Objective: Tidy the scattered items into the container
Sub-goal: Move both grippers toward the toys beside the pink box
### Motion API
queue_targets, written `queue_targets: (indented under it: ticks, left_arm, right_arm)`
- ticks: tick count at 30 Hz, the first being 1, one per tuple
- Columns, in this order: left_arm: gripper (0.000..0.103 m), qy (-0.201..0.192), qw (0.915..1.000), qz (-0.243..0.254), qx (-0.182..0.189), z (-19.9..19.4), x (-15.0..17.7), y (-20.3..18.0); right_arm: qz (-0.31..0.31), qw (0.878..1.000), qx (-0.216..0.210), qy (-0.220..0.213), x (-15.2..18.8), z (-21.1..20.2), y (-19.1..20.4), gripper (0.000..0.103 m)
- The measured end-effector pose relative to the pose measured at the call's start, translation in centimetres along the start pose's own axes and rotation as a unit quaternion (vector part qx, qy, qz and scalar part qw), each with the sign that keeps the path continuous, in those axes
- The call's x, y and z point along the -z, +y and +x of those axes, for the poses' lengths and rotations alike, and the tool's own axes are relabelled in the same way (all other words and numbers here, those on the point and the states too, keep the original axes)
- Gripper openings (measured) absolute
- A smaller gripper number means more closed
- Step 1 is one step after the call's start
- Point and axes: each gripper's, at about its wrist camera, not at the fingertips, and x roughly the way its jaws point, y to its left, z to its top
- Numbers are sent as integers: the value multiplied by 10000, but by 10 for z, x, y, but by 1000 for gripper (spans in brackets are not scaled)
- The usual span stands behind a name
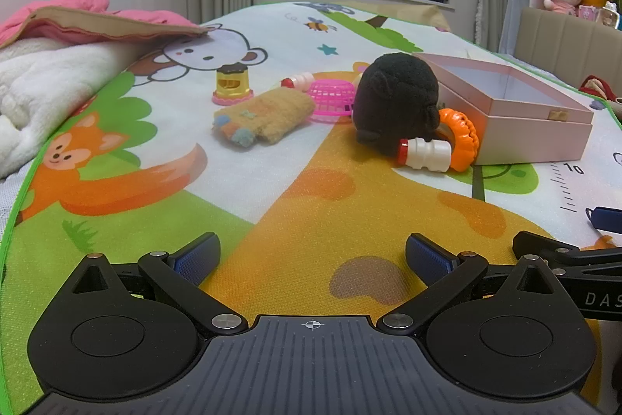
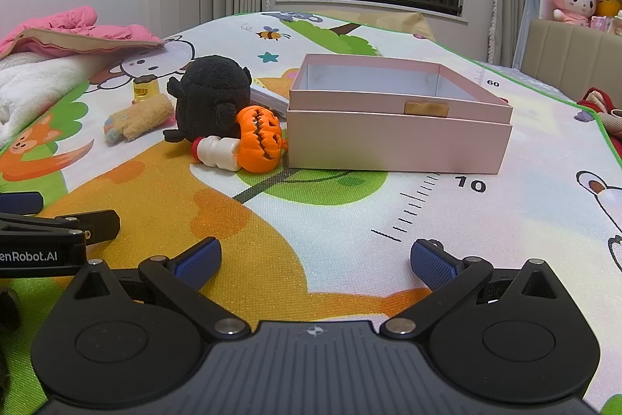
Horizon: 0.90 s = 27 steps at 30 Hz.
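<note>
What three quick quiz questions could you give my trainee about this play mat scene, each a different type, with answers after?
1. True or false: the pink box already holds toys.
2. Which item touches the orange pumpkin? A) white bottle B) yellow stamp toy C) pink basket
3. Fill in: both the left claw and the right claw are ____.

Key: 1 false, no toys show inside; 2 A; 3 open.
</note>
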Motion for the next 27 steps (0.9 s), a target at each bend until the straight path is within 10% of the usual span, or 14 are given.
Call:
queue_targets:
  ticks: [27]
  left_arm:
    - [103, 486, 9987, 110, 58, 8, -10, -1]
  right_arm:
    - [209, 9970, -300, 686, -7, 2, -10, 103]
